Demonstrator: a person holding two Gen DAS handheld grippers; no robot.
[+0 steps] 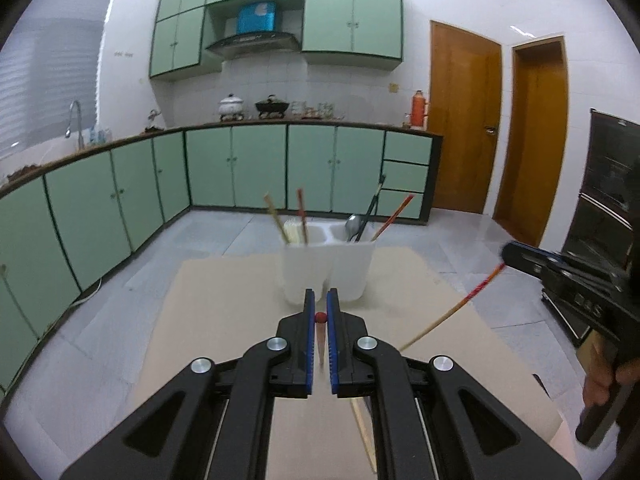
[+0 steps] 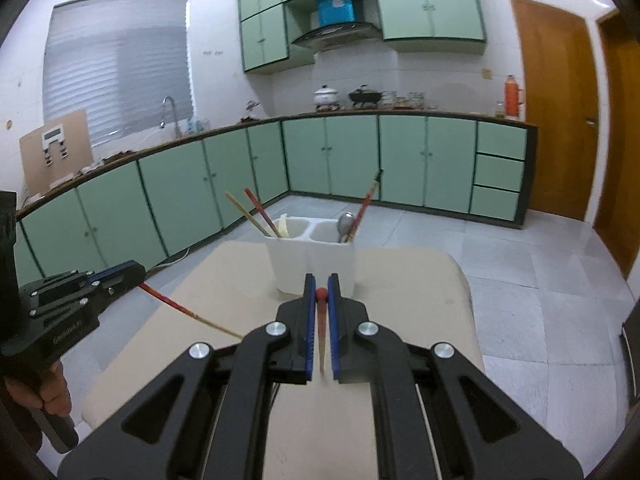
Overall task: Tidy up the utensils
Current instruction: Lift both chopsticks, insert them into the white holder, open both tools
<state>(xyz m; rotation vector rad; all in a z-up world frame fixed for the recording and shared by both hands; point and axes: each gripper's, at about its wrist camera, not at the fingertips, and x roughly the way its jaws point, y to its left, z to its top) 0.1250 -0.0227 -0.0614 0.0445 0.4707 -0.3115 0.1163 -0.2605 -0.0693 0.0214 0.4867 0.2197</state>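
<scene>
From the left wrist: one white two-compartment holder (image 1: 326,270) stands on the tan table (image 1: 224,312), two chopsticks and a pale bundle in its left cell, a spoon, a dark utensil and a chopstick in its right. The left gripper (image 1: 320,312) pinches one red-tipped chopstick (image 1: 320,334) between nearly closed jaws.

From the right wrist: the right gripper (image 2: 321,294) likewise clamps a second chopstick (image 2: 321,328), short of the holder.

Home kitchen: green cabinets (image 1: 256,168), range hood (image 1: 252,42), sink faucet (image 1: 74,120), pots (image 1: 231,105) on counter (tiled walls).
</scene>
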